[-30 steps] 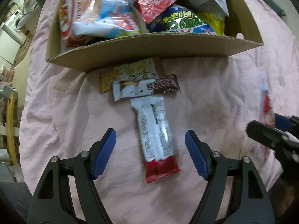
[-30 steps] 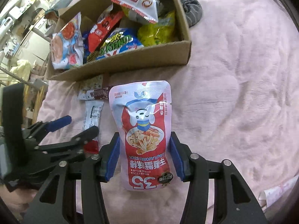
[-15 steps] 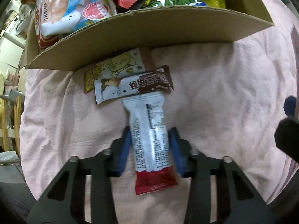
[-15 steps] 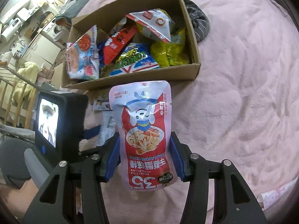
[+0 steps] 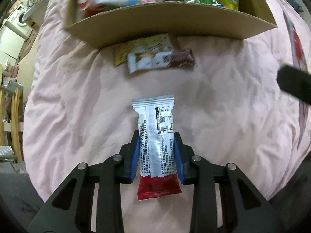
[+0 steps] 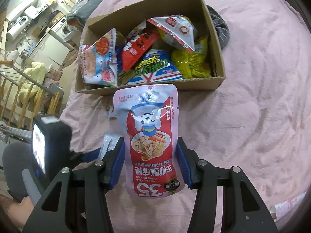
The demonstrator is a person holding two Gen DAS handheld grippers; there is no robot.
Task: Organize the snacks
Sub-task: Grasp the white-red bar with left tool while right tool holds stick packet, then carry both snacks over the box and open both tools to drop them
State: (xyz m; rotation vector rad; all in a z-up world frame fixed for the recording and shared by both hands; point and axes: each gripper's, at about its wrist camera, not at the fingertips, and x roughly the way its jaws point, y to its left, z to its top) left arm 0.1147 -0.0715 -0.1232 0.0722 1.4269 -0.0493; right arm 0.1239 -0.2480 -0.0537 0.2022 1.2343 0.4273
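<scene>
My left gripper [image 5: 156, 155] is shut on a white snack bar with a red end [image 5: 155, 134], lifted off the pink bedcover [image 5: 77, 106]. Two more bars, a brown-and-white one [image 5: 161, 61] and a yellow one [image 5: 136, 48], lie in front of the cardboard box [image 5: 165, 19]. My right gripper [image 6: 150, 161] is shut on a pink-and-red crab stick pouch [image 6: 149, 136], held upright in the air before the box [image 6: 217, 77], which is full of snack bags. The left gripper's body [image 6: 48, 141] shows at the lower left of the right wrist view.
A dark striped cloth [image 6: 221, 31] lies behind the box's right corner. Wooden rails [image 6: 17, 97] and household appliances stand off the bed's left side. A wrapper [image 6: 287, 203] lies near the bed's lower right edge. The right gripper's dark tip [image 5: 293, 85] juts in at the right.
My left gripper closed on the white bar and raised it away from the two bars by the box. The right gripper rose a little with its pouch.
</scene>
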